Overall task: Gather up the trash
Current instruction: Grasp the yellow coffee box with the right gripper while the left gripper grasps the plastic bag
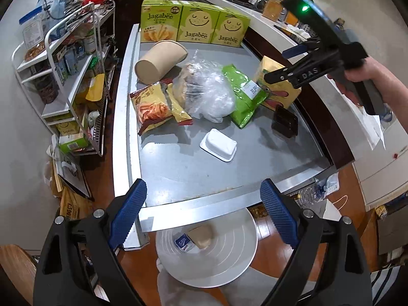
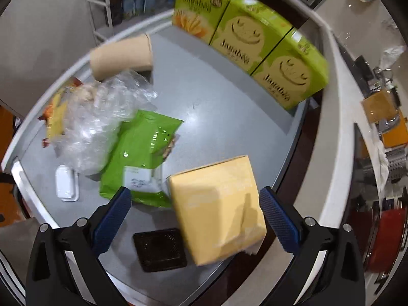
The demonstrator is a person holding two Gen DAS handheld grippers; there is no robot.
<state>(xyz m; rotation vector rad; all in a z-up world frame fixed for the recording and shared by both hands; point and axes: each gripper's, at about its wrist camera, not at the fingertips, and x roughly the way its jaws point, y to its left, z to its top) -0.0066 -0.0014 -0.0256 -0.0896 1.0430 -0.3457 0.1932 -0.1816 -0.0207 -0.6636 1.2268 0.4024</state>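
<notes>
The left gripper [image 1: 204,214] hung above the near edge of the grey table [image 1: 193,173] with its blue pads standing wide apart and nothing between them. Below it, under the table edge, stood a white bin [image 1: 229,260] with a small blue-and-white packet [image 1: 183,242] and a tan piece of trash [image 1: 202,234] already lying inside. The right gripper [image 2: 195,219], held by a person's hand [image 1: 357,76], was over the far right part of the table. Its jaws were also spread wide and held nothing; the yellow box [image 2: 216,209] lay on the table under them, between the two fingers as the right wrist camera saw it, but the pads did not touch it. Just beside this box were a black plastic tray [image 2: 159,250] and a green snack bag [image 2: 137,155]. A crumpled clear plastic bag [image 1: 209,91] lay in the middle, with an orange snack packet [image 1: 153,107] to its left and a brown paper cup [image 1: 160,61] lying on its side behind. A small white tray [image 1: 218,144] sat alone nearer to the front. Three green Jagabee boxes [image 1: 193,25] stood in a row at the back edge.
</notes>
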